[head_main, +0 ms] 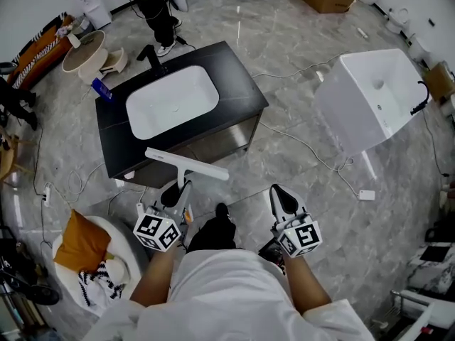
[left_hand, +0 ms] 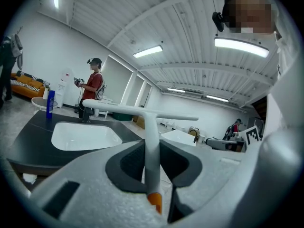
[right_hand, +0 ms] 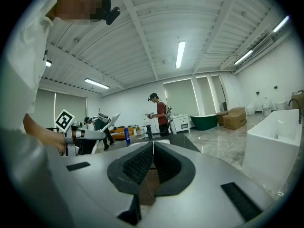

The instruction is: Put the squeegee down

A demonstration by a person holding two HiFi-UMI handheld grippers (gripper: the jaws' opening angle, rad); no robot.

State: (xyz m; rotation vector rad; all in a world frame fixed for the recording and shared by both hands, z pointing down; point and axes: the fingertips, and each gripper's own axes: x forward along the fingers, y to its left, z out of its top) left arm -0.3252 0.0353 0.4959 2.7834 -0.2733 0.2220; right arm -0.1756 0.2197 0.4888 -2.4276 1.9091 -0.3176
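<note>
The squeegee (head_main: 186,163) is white, with a long straight blade across the top of a thin handle that ends in an orange tip. My left gripper (head_main: 176,192) is shut on that handle, and the blade hangs just in front of the near edge of the black vanity counter (head_main: 234,69). In the left gripper view the handle (left_hand: 152,151) runs up between the dark pads, and the blade (left_hand: 137,111) crosses above the white sink (left_hand: 85,135). My right gripper (head_main: 283,196) floats to the right over the floor. Its jaws (right_hand: 152,148) are shut with nothing between them.
A black faucet (head_main: 151,57) and a blue bottle (head_main: 102,89) stand on the counter's far left. A white freestanding basin (head_main: 370,98) sits to the right. Cables trail over the marble floor. A person in red (head_main: 156,6) stands behind the vanity. An orange cushion (head_main: 84,241) lies at lower left.
</note>
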